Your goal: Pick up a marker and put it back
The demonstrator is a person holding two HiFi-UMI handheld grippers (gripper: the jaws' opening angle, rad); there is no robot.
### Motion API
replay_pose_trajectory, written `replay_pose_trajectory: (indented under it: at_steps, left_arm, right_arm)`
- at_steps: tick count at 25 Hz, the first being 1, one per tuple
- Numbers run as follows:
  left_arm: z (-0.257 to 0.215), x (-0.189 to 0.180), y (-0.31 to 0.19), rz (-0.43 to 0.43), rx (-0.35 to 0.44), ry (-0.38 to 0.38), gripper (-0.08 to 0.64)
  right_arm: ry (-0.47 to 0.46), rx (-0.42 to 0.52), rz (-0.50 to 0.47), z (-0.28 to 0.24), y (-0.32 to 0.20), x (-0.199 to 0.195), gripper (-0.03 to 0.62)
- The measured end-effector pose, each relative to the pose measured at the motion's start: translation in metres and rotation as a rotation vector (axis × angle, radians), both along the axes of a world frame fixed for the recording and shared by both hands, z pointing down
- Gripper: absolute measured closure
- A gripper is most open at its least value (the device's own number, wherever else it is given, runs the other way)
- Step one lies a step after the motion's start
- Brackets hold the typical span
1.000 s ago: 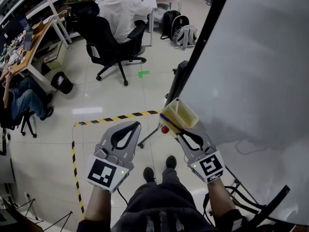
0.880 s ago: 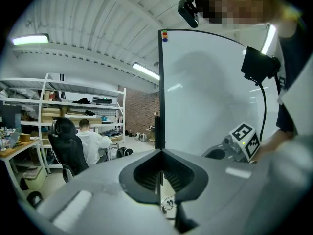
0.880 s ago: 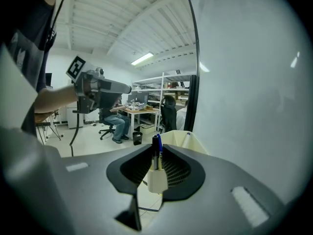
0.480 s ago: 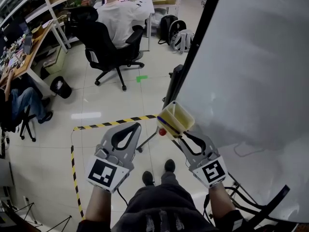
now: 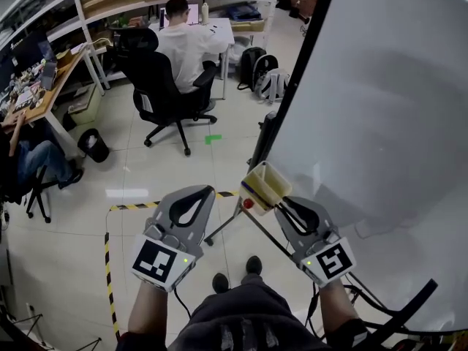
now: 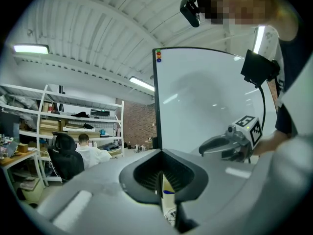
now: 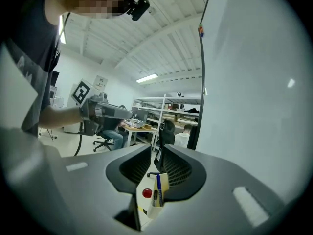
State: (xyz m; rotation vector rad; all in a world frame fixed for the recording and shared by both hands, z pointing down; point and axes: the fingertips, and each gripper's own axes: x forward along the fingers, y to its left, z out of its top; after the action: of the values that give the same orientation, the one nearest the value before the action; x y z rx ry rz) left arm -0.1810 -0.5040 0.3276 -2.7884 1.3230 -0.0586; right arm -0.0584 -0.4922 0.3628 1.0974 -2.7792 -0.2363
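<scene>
Blue marker (image 7: 158, 187), likely capped, in yellow tray (image 7: 165, 182); right fingers (image 7: 188, 170) just opening, empty; left fingers (image 6: 142, 175) clenched.

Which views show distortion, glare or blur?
Head view: mostly sharp, with glare on the floor and soft shadows on the whiteboard. Left gripper view: fisheye bending, dark corners, a bright ceiling lamp. Right gripper view: the same bending, foreground soft.

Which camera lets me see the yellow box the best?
The head view. There the yellow box shows whole from above, open top and all, right beside the whiteboard. The right gripper view shows only a narrow slice of it, and the left gripper view just a tiny yellow sliver.
</scene>
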Motion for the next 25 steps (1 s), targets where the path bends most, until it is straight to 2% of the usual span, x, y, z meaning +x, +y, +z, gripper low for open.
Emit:
replay_pose_trajectory:
  at_steps: [5, 11, 19, 25]
  left_arm:
    - [-0.023, -0.003, 0.023, 0.023, 0.066, 0.009, 0.554]
    - [-0.028, 0.004, 0.051, 0.016, 0.095, 0.013, 0.554]
    - [-0.058, 0.017, 0.072, -0.033, 0.132, -0.037, 0.554]
    - [-0.07, 0.043, 0.123, -0.073, 0.15, -0.06, 0.554]
  right_arm:
    - [-0.013, 0.024, 0.018, -0.022, 0.015, -0.004, 0.512]
    - [-0.012, 0.037, -0.005, -0.028, 0.03, -0.006, 0.512]
    - [-0.074, 0.053, -0.081, -0.068, 0.036, -0.022, 0.512]
    - [-0.061, 0.036, -0.164, -0.069, 0.089, -0.013, 0.531]
